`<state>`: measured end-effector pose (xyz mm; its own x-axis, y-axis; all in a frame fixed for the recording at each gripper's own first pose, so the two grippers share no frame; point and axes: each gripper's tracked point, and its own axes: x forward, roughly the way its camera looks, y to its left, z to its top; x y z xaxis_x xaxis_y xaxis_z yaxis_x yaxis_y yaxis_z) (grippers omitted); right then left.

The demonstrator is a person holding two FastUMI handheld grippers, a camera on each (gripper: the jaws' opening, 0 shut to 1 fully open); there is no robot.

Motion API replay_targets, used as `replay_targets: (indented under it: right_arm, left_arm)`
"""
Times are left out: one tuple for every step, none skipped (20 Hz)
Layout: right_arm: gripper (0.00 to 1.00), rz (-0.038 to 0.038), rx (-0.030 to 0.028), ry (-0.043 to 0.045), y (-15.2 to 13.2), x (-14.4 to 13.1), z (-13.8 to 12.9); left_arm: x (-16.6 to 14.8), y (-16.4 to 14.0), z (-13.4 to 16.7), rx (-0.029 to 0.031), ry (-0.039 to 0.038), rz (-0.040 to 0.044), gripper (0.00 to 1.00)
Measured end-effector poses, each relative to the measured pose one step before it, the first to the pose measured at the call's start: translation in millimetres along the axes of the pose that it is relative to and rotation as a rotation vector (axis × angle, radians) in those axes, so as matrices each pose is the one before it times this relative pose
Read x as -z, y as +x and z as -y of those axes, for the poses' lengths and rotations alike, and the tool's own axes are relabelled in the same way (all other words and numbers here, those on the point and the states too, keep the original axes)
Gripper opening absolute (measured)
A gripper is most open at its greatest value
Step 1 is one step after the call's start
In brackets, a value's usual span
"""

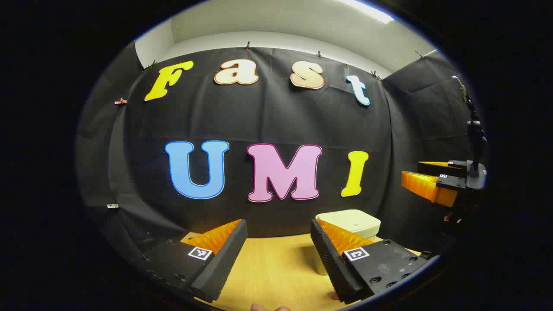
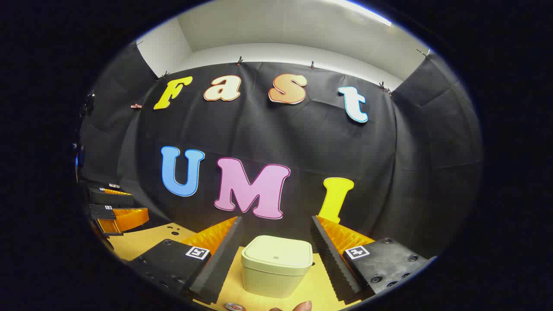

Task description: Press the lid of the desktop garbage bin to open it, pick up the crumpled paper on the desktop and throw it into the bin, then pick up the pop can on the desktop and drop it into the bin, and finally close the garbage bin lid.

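A pale cream bin (image 2: 276, 265) with its lid down stands on the wooden desktop (image 2: 142, 242), straight ahead of my right gripper (image 2: 276, 231) and framed between its open fingers. In the left gripper view the same bin (image 1: 352, 222) sits to the right, partly behind my right-hand finger. My left gripper (image 1: 278, 233) is open with nothing between its fingers. The metal top of a pop can (image 2: 234, 306) peeks in at the bottom edge of the right gripper view. The right gripper (image 1: 432, 183) hangs in the air at the far right of the left gripper view.
The black cloth wall closes off the back and both sides of the desk. The left gripper (image 2: 116, 211) appears at the far left of the right gripper view. A fingertip (image 2: 302, 306) shows at the bottom edge.
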<state>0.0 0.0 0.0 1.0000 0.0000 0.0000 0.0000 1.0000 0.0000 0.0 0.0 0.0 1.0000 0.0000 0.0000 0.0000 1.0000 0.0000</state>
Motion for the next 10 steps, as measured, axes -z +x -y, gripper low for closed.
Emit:
replay_targets:
  right_arm:
    - [0.96, 0.00199, -0.00105, -0.00396, -0.17, -0.54, -1.39]
    - [0.97, 0.00034, 0.00004, -0.00811, -0.56, 0.70, -0.07]
    - [0.97, 0.00004, -0.00117, -0.00681, 0.07, 0.65, -0.42]
    - [0.97, -0.00361, -0.00251, -0.00515, 1.03, 0.82, -1.09]
    - [0.97, -0.00009, -0.00084, -0.00251, -0.79, -0.36, -0.77]
    - [0.97, 0.00216, 0.00107, -0.00250, -0.36, -1.01, -0.54]
    - [0.97, 0.00193, 0.00310, -0.00364, -0.71, -1.13, -0.04]
    - [0.96, 0.00108, 0.00258, -0.00341, 1.00, 0.26, 0.49]
    - [0.96, -0.00184, -0.00350, -0.00187, 0.32, 0.19, -0.96]
    - [0.97, -0.00417, -0.00255, 0.00056, -0.15, 1.61, -1.16]
  left_arm:
    - [-1.40, 0.05, -0.10, -0.00096, -0.00300, -0.00053, 0.95]
    - [0.81, 0.80, -1.73, -0.00474, -0.00033, -0.00286, 0.95]
    - [0.33, 0.33, -0.70, -0.00364, 0.00061, -0.00150, 0.95]
    - [1.23, -0.50, 0.22, -0.00321, -0.00008, -0.00153, 0.95]
    - [-0.66, 0.17, -1.35, -0.00442, -0.00114, 0.00001, 0.95]
    - [0.50, -0.23, -0.94, -0.00334, -0.00292, 0.00100, 0.95]
    - [-1.41, -0.45, -0.90, -0.00413, -0.00216, 0.00158, 0.95]
    - [1.78, -0.90, -1.33, -0.00328, -0.00135, -0.00040, 0.95]
    - [-0.16, -0.11, -1.40, -0.00468, 0.00028, 0.00073, 0.95]
    - [1.14, -0.57, -3.18, -0.00554, -0.00078, 0.00063, 0.95]
